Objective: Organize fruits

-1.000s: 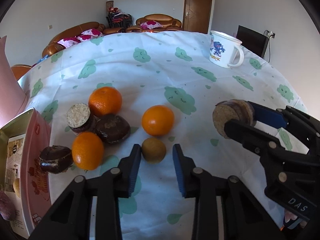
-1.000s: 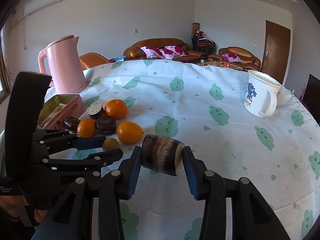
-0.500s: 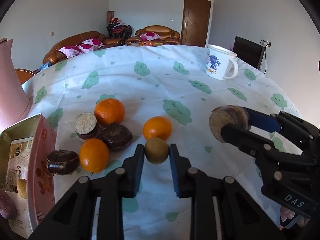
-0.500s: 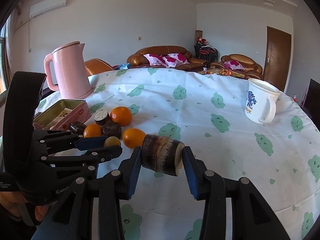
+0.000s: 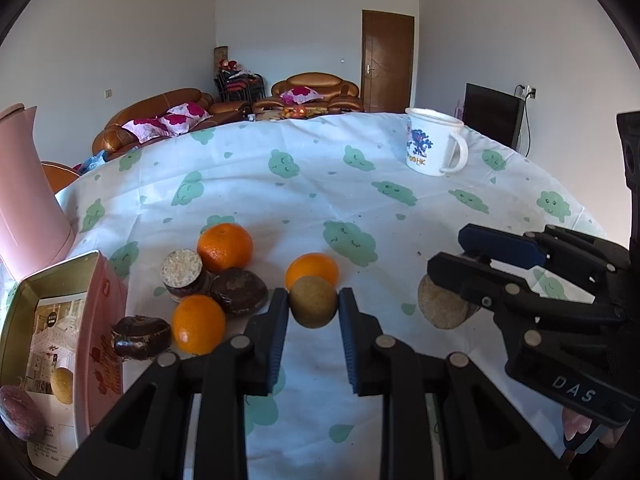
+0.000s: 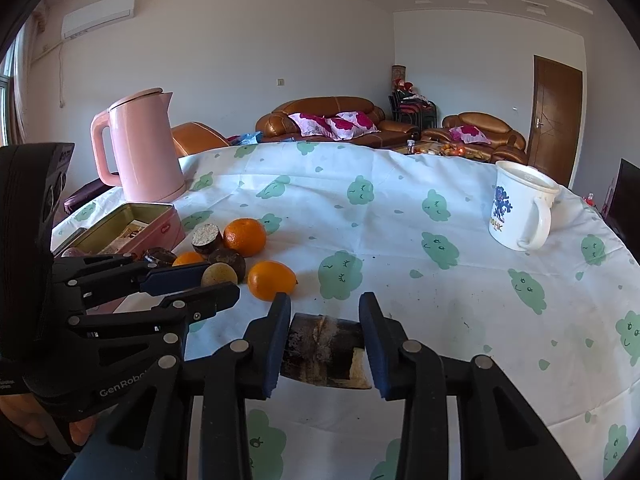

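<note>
My left gripper (image 5: 313, 297) is shut on a small round brown-green fruit (image 5: 313, 310), held just above the tablecloth in front of an orange (image 5: 314, 268). Left of it lie two more oranges (image 5: 225, 247) (image 5: 199, 323) among three dark brown stubby pieces (image 5: 239, 291), one with a pale cut end (image 5: 182, 271). My right gripper (image 6: 325, 312) has a dark sugarcane-like piece (image 6: 324, 354) between its pads, low in the jaws, which are closing on it. That piece shows under the right gripper's fingers (image 5: 492, 280) in the left wrist view.
An open pink tin (image 5: 105, 304) at the left holds a round fruit (image 5: 62, 380) and a purple one (image 5: 18, 412). A pink kettle (image 6: 144, 148) stands behind the tin. A white mug (image 6: 520, 208) stands at the far right. The table edge curves close on the right.
My left gripper's jaws closed on the small round fruit and lifted it a little, tilting upward. In my right gripper the dark piece sank lower between the pads and turned.
</note>
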Motion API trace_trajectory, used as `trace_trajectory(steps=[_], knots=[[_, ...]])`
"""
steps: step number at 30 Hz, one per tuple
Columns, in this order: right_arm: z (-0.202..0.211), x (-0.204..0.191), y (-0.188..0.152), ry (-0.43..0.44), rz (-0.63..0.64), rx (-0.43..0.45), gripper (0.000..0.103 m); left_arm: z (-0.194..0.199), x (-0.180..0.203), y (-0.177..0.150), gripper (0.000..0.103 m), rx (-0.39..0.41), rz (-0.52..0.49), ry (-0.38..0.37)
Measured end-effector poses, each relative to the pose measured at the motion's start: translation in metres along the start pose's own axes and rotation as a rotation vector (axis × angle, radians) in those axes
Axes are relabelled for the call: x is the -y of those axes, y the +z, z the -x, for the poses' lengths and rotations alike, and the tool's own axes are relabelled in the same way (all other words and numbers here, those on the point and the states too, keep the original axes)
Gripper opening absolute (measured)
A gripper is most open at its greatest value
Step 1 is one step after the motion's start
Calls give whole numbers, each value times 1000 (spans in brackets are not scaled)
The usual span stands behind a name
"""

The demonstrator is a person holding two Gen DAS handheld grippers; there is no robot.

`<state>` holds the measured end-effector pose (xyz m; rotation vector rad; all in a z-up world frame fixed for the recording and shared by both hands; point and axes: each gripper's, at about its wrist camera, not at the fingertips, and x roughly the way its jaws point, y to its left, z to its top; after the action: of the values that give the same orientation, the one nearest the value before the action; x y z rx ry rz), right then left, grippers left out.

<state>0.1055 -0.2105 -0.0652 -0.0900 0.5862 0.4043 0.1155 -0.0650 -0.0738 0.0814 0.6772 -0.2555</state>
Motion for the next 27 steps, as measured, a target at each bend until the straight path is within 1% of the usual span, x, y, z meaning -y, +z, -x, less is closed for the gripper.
trace_trajectory(steps=[6,10,14,17,20,21,23,27], knots=[[-10,1,0,-6,-2,-56,38,0,-1,0,27,-1,4,-2],[-19,1,-2,-10,5,-113,38,-1,0,0,27,-2,9,-6],[-17,2,-6,-16,7,-127,38,-1,0,0,27,-3,8,-6],[-18,4,-11,-28,14,-147,42,-1,-1,0,27,-2,8,-5],[-20,6,-17,8,7,-166,43,-1,-1,0,27,-2,9,-6],[-23,5,-19,12,9,-184,41,-1,-1,0,27,-4,9,-6],[-21,5,-19,8,13,-172,39,-1,-1,0,27,-1,10,-6],[-14,1,-20,-1,32,-138,39,1,-2,0,27,10,13,-4]])
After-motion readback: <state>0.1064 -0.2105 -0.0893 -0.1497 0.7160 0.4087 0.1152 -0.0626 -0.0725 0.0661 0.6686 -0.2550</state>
